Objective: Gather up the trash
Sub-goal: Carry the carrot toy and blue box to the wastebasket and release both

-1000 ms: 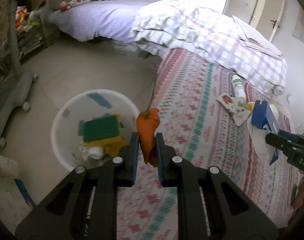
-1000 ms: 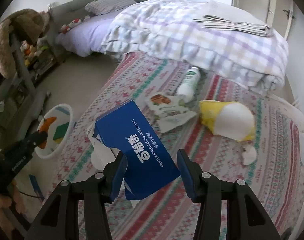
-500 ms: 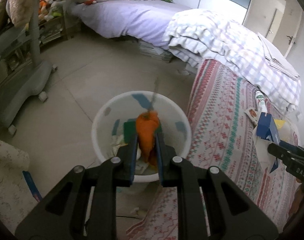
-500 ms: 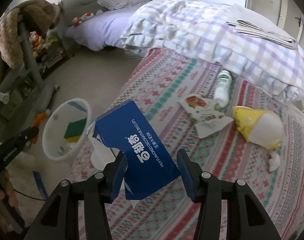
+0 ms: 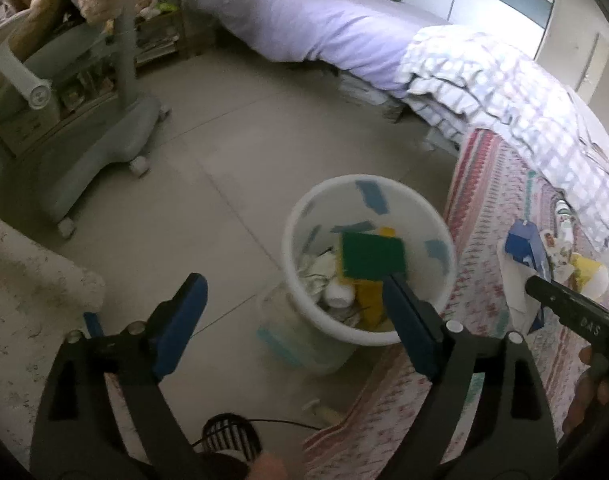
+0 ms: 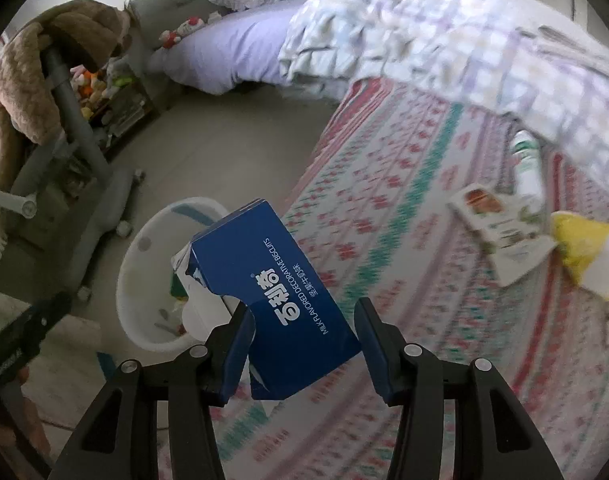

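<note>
My left gripper hangs over the near rim of the white bin; its jaws are opening wide with nothing between them. In the bin lie a green sponge, yellow pieces and crumpled paper. The orange piece is not visible. My right gripper is shut on a blue biscuit box, held in the air beside the bin, above the edge of the patterned cover. On the cover lie a white bottle, a flat wrapper and a yellow-and-white bag.
A grey wheeled stand draped with a brown blanket stands left of the bin. A bed with a lilac sheet and a checked quilt fills the back. A cable with a round dark end lies on the floor near me.
The left gripper swung from the patterned cover to the bin, then its jaws opened and the orange piece left them. The right gripper carried the blue box closer to the bin.
</note>
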`<action>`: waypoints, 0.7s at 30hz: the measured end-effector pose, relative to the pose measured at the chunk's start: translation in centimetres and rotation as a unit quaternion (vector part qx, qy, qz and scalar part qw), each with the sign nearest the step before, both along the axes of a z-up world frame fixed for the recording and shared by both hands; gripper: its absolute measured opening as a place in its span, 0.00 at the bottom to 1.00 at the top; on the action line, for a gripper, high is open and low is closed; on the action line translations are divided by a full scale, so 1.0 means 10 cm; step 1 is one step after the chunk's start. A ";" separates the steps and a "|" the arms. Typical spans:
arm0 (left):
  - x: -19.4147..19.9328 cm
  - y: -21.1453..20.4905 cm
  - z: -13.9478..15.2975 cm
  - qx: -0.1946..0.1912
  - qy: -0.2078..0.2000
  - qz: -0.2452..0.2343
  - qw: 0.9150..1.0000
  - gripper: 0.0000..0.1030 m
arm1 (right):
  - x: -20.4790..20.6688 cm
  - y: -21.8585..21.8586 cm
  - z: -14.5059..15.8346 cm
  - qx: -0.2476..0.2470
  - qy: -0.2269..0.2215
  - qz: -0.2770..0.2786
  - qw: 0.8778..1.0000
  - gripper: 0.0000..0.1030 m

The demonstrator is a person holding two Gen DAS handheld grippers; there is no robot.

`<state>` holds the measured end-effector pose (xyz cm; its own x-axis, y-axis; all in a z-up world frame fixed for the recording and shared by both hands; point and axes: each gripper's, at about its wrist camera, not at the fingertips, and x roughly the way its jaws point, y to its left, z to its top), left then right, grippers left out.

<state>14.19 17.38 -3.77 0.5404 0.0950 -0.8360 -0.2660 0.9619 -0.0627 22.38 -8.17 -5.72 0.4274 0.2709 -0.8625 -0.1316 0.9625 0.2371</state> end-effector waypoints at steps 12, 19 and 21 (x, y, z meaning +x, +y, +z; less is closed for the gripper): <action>-0.07 0.15 0.06 0.018 -0.006 -0.001 1.000 0.95 | 0.23 0.63 -0.08 -0.003 0.004 0.028 1.000 0.51; -0.07 0.21 0.06 0.010 -0.007 0.002 1.000 0.95 | 0.29 0.89 0.02 0.030 -0.017 0.057 0.998 0.61; -0.08 0.22 0.06 0.008 -0.007 0.002 1.000 0.95 | 0.28 0.92 0.07 0.031 -0.029 0.058 0.997 0.76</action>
<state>13.43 19.58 -3.13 0.5511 0.1100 -0.8271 -0.2693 0.9617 -0.0515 25.18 1.03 -5.01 0.4388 0.3740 -0.8171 -0.2565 0.9236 0.2850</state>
